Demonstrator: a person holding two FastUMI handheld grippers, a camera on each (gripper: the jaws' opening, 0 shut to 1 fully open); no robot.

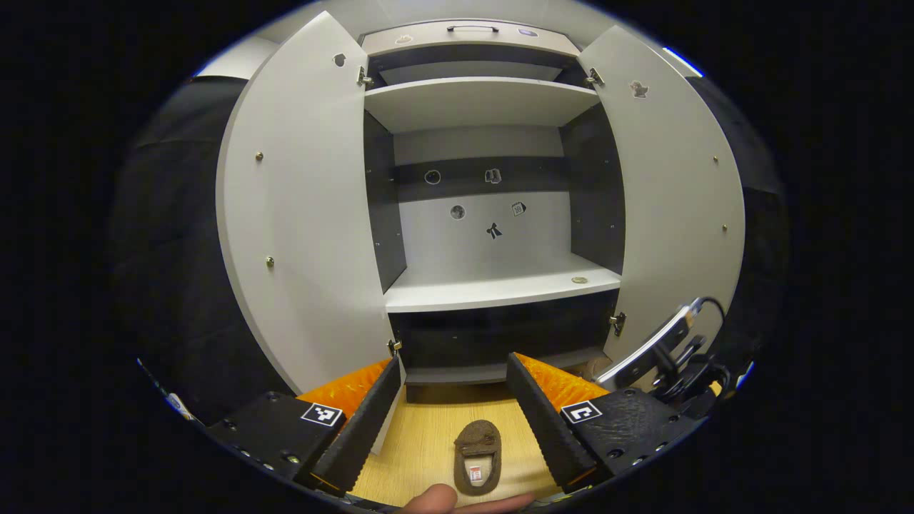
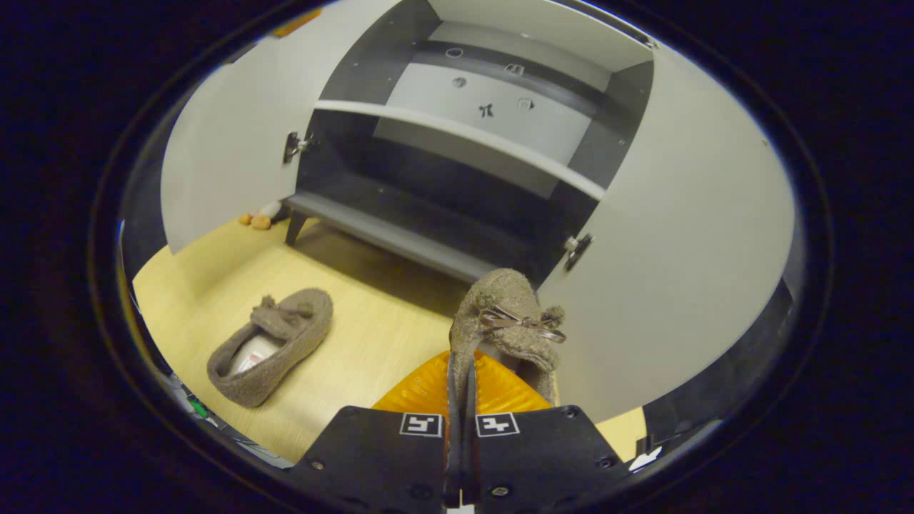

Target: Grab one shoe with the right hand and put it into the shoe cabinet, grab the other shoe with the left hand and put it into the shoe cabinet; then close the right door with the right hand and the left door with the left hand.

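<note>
Two brown fuzzy slippers are here. One slipper [image 2: 508,323] hangs off the floor, its side wall pinched by my right gripper [image 2: 460,378], which is shut on it, in front of the cabinet's bottom compartment [image 2: 400,207]. The other slipper [image 2: 271,344] lies on the wooden floor to its left; in the left gripper view this same slipper [image 1: 478,457] lies below and between the fingers of my open left gripper [image 1: 457,414]. The shoe cabinet [image 1: 493,285] stands ahead with both doors open, left door [image 1: 300,235] and right door [image 1: 678,207]. The right gripper's body [image 1: 664,353] shows at lower right.
Light wooden floor [image 2: 214,278] runs up to the cabinet. Small orange bits [image 2: 255,220] lie by the cabinet's left foot. A small round object [image 1: 579,280] rests on the middle shelf. A fingertip [image 1: 435,500] shows at the bottom edge.
</note>
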